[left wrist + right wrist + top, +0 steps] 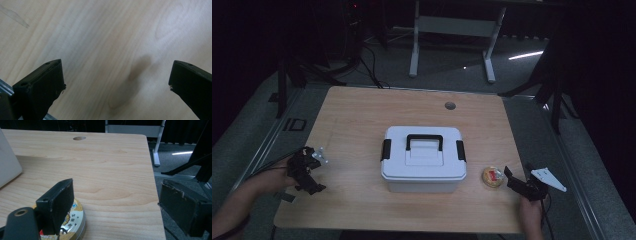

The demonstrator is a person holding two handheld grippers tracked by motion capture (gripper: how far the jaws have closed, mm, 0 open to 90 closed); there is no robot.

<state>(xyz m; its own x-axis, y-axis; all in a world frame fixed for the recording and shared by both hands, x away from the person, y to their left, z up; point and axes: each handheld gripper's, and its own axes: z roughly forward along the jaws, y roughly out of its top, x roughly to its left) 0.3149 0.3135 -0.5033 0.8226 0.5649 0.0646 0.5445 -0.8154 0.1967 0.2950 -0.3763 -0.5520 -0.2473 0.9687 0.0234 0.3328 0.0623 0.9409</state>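
Presently: tin [493, 177], small, round, near table [362, 110] right front corner, beside box [422, 162]. Likely light, rigid, slick; grip across rim. Right gripper [518, 184] jaws wide, just beside it. Left gripper [307, 170] jaws wide, empty, left edge.

A lab, I'd say, my bare wooden table [362, 115], dark curtains, cables, metal stand legs [414, 55] behind.

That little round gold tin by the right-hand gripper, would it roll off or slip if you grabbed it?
The round tin lies flat on the table and looks low and wide, so it should slide, not roll or tip. Its shiny rim hints at stiff metal, possibly slippery between jaws. The right gripper stands open beside it.
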